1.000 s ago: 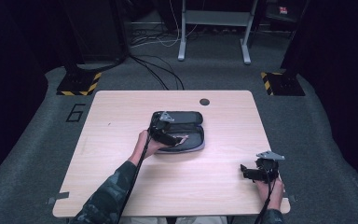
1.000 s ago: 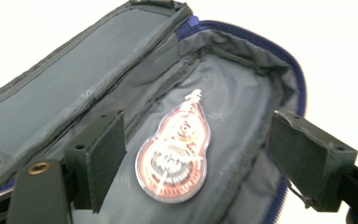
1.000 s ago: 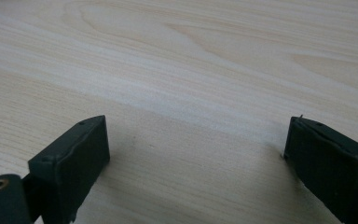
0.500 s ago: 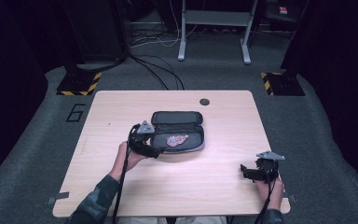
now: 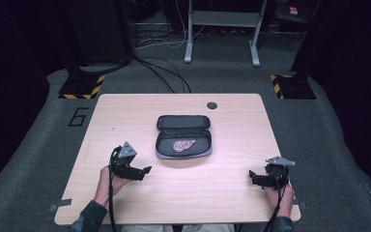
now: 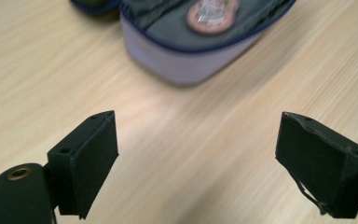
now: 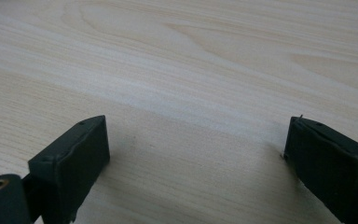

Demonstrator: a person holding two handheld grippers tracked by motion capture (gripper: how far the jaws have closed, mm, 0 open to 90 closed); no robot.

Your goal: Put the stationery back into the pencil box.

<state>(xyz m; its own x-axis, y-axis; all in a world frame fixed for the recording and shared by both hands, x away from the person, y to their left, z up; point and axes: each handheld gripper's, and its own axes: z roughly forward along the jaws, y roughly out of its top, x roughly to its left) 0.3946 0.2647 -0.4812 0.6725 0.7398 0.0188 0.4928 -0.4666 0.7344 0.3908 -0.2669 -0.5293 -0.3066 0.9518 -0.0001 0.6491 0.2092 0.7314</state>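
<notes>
Desk: we note a pale wood top with a dark round grommet near the far edge, right of centre.

Case: we find it open, lying flat at the desk's middle, slightly toward the far edge. Dark lid half points to the far edge; the grey-lined half with a lilac rim faces the near edge. In the left gripper view we see its lilac wall at the top of the frame, well apart from the jaws.

Left gripper: we see it over the near-left part of the desk, held in the left hand, jaws pointing right toward the case's near-left corner, near it but not touching. Its jaws have just been opening; they now stand wide apart with only bare wood between them. Grey plate on top, cable trailing to the near edge.

Right gripper: we see it near the near-right corner, held in the right hand, jaws pointing left along the desk. Jaws spread wide, nothing between them, bare wood beneath. Well apart from the case.

Patch: we log a small pink-and-white item lying inside the grey half of the case, about its middle; detail too blurred for us to tell more. The left gripper view shows it at the top edge.
</notes>
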